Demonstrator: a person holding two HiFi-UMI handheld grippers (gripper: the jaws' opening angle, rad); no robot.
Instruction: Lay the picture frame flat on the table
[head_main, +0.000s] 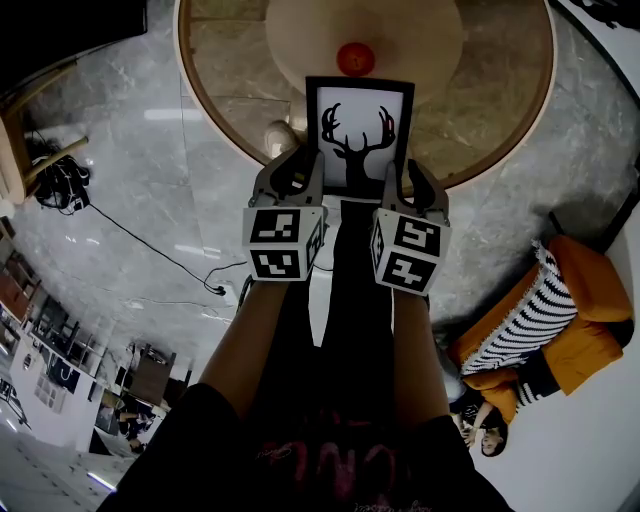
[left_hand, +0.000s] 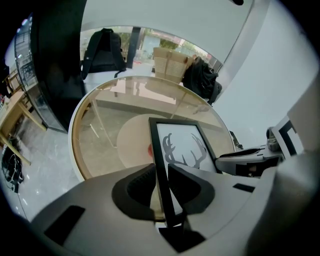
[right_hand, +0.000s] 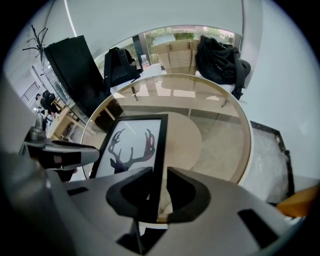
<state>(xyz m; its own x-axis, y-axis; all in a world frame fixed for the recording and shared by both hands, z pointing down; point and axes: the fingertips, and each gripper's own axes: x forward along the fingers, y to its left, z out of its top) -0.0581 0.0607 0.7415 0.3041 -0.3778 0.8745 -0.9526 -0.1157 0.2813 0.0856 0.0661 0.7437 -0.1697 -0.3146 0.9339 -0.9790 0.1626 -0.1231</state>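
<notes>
**Both tongs clamp the frame by its side edges**

Your left tongs are closed on the left side edge of the picture frame. The black moulding stands between the two dark pads. Your right tongs grip the frame's right side edge the same way, so you hold it from both sides at once, low on the frame.

The frame shows a black antlered deer on white. It stands tilted rather than flat, with its face turned up toward you. Its lower part is over the near rim of the round glass tabletop. No view shows whether its bottom edge touches the glass.

Just beyond the frame's top edge, a red ball sits on the tabletop. Well to the frame's right, on the floor, stands an orange armchair with a striped cushion.
</notes>
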